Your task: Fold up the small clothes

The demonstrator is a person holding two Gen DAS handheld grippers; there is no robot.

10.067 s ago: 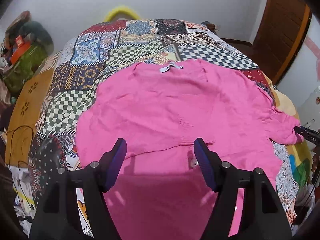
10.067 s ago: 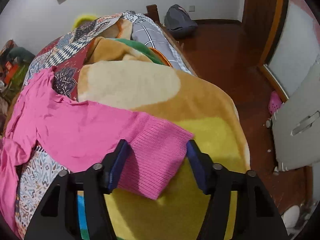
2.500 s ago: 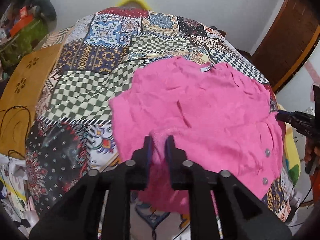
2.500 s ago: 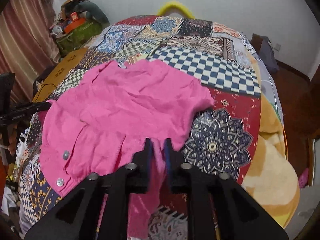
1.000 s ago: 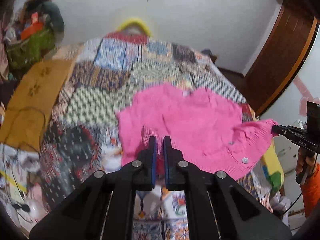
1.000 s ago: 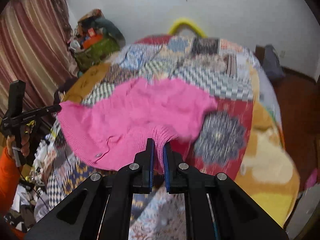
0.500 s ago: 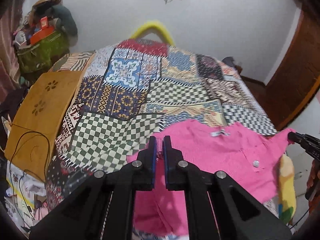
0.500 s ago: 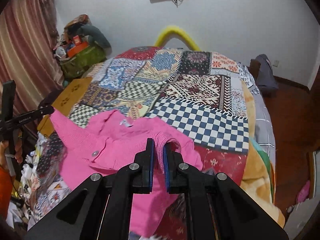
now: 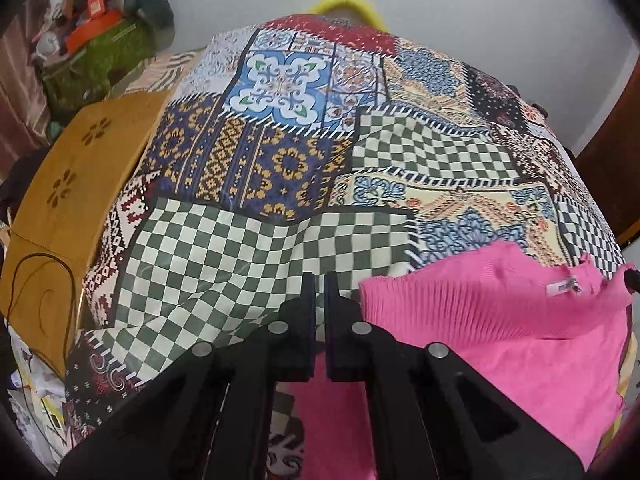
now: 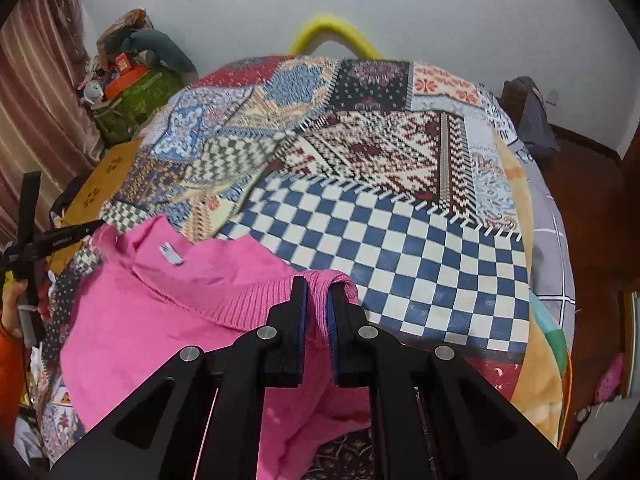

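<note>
Both grippers pinch the sweater: right gripper shows its hem; left gripper shows mostly quilt.

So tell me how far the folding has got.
Partly done. The pink sweater lies doubled on the quilt, its ribbed hem carried up close to the neck label. The right gripper is shut on the hem; the left gripper is shut too, with pink cloth below it. Left: lay the hem down, release, fold smaller.
</note>
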